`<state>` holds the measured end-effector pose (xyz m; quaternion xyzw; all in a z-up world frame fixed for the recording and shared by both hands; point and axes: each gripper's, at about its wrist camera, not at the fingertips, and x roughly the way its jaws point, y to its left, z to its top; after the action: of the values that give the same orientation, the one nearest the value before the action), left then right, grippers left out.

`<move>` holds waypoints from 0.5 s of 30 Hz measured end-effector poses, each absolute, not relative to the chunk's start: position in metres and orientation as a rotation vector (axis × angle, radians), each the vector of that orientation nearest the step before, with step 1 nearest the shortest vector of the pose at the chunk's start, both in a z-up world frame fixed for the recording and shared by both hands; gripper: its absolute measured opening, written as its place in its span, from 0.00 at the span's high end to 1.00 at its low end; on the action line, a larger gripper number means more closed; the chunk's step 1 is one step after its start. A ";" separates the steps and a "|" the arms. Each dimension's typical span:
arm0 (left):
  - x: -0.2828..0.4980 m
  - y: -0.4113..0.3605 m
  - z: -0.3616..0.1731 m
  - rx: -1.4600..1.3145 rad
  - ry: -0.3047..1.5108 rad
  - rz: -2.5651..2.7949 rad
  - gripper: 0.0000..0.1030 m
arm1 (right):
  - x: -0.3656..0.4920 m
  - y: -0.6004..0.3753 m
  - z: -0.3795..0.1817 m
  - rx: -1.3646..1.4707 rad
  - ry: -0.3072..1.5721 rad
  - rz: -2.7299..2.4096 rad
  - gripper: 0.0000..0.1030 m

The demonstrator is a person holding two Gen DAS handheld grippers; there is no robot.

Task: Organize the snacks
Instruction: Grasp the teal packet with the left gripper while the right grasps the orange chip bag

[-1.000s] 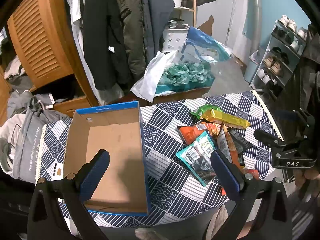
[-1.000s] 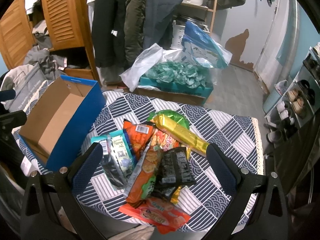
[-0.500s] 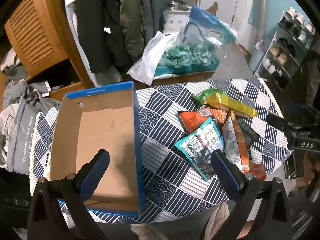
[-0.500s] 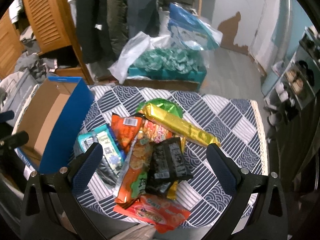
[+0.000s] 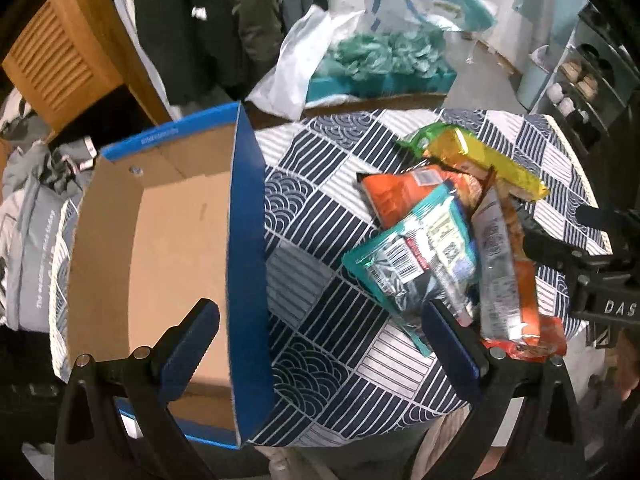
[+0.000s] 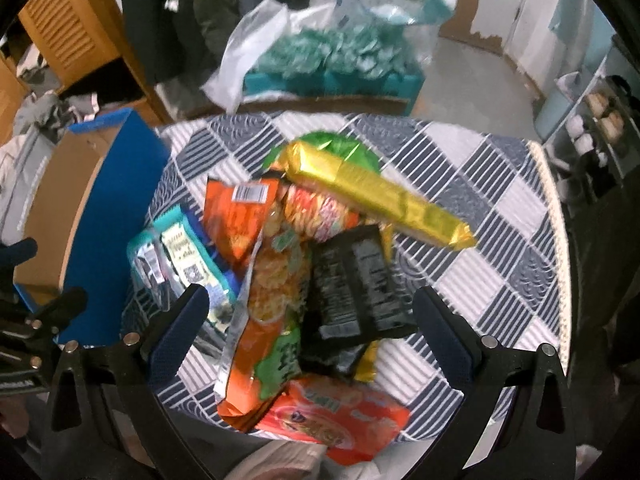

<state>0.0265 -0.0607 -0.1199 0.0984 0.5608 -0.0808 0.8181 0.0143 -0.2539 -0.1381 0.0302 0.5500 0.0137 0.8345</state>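
An empty cardboard box with blue outer walls lies at the left of a small table. To its right is a pile of snack packets: a teal packet, a long gold packet, an orange chip bag, a black packet and an orange-red packet at the near edge. My left gripper hovers open over the box's right wall. My right gripper is open above the pile, touching nothing.
The table wears a navy and white patterned cloth. Behind it a teal tray of wrapped items sits under plastic bags. Coats hang at the back, a wooden louvred door stands left, and shoe shelves stand right.
Both grippers have come forward and lower toward the table; the box and the snack pile loom larger. Neither gripper has taken hold of anything.
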 end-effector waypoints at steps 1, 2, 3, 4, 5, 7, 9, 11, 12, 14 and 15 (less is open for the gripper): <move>0.027 -0.060 -0.123 0.197 1.199 -0.162 0.01 | 0.016 -0.251 -0.143 0.053 1.174 0.029 0.03; 0.027 -0.059 -0.128 0.172 1.205 -0.152 0.01 | 0.016 -0.249 -0.145 0.047 1.181 0.031 0.06; 0.028 -0.058 -0.131 0.157 1.210 -0.146 0.01 | 0.017 -0.247 -0.149 0.041 1.189 0.035 0.08; 0.028 -0.057 -0.135 0.142 1.219 -0.137 0.01 | 0.019 -0.245 -0.154 0.038 1.199 0.039 0.08; 0.028 -0.056 -0.138 0.129 1.229 -0.132 0.01 | 0.019 -0.244 -0.157 0.040 1.205 0.043 0.10; 0.027 -0.057 -0.145 0.104 1.245 -0.128 0.01 | 0.022 -0.242 -0.164 0.043 1.223 0.051 0.13; 0.026 -0.059 -0.148 0.103 1.249 -0.129 0.01 | 0.025 -0.239 -0.173 0.045 1.246 0.058 0.19; 0.025 -0.062 -0.149 0.108 1.250 -0.133 0.01 | 0.025 -0.236 -0.182 0.044 1.269 0.071 0.25; 0.025 -0.065 -0.149 0.110 1.249 -0.137 0.01 | 0.025 -0.235 -0.186 0.043 1.278 0.076 0.30; 0.025 -0.069 -0.148 0.112 1.244 -0.142 0.01 | 0.025 -0.234 -0.193 0.044 1.289 0.094 0.39; 0.025 -0.071 -0.147 0.111 1.242 -0.146 0.01 | 0.024 -0.234 -0.195 0.054 1.290 0.112 0.46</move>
<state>0.0252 -0.0706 -0.1474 0.0520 0.5811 -0.0683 0.8093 0.0241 -0.2337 -0.1950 0.0249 0.6007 0.0520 0.7974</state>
